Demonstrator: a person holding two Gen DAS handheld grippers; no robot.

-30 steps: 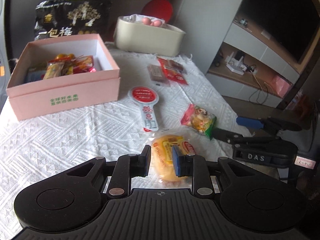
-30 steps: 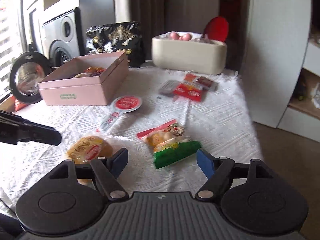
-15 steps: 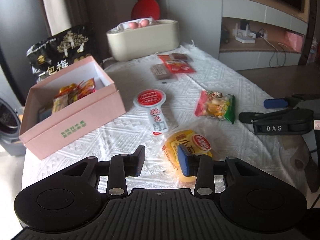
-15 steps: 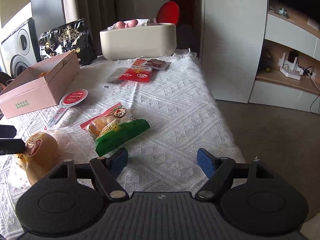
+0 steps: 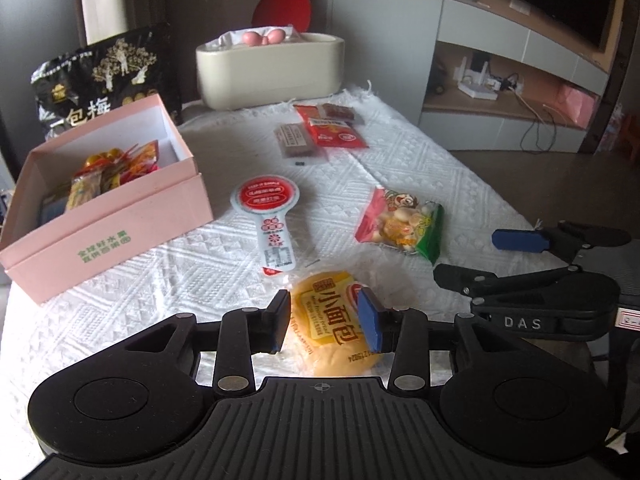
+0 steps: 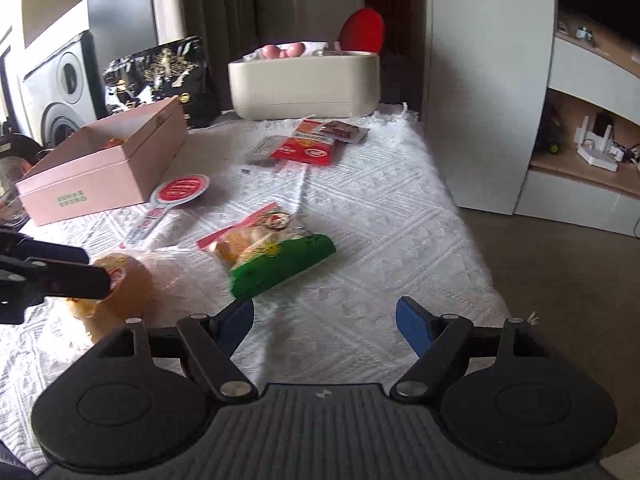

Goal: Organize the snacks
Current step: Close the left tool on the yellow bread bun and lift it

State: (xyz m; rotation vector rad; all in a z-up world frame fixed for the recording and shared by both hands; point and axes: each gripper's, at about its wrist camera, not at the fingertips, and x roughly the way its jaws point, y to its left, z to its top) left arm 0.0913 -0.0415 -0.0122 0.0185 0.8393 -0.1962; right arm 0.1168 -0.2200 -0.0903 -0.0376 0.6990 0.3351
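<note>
The pink box (image 5: 108, 208) stands open on the desk (image 5: 420, 184), which is covered with a white textured cloth, and it already holds a heap of small bright snack packets. Behind the pink box leans a black snack bag (image 5: 104, 76) with gold print, and beside that bag, at the far edge of the desk, sits a cream tub (image 5: 272, 76) with pink round things showing over its rim.

In front of the pink box, towards the cameras, lies a paddle-shaped red and white packet (image 5: 268, 220). Further from the pink box lies a red and green snack bag (image 5: 400, 224), and beyond that, nearer the cream tub, a small cluster of red and brown packets (image 5: 324, 132).

The wrapped yellow bun (image 5: 332, 324) lies on the cloth nearest the cameras, well in front of the pink box. The left hand-held gripper (image 5: 324, 324) straddles it; its jaws have just been opening, with the bun between them. The right pad lies against the wrapper, while whether the left pad touches it cannot be told.

The right hand-held gripper (image 6: 324, 320) hangs above bare cloth near the green end of the red and green snack bag, its jaws wide apart and holding nothing.
</note>
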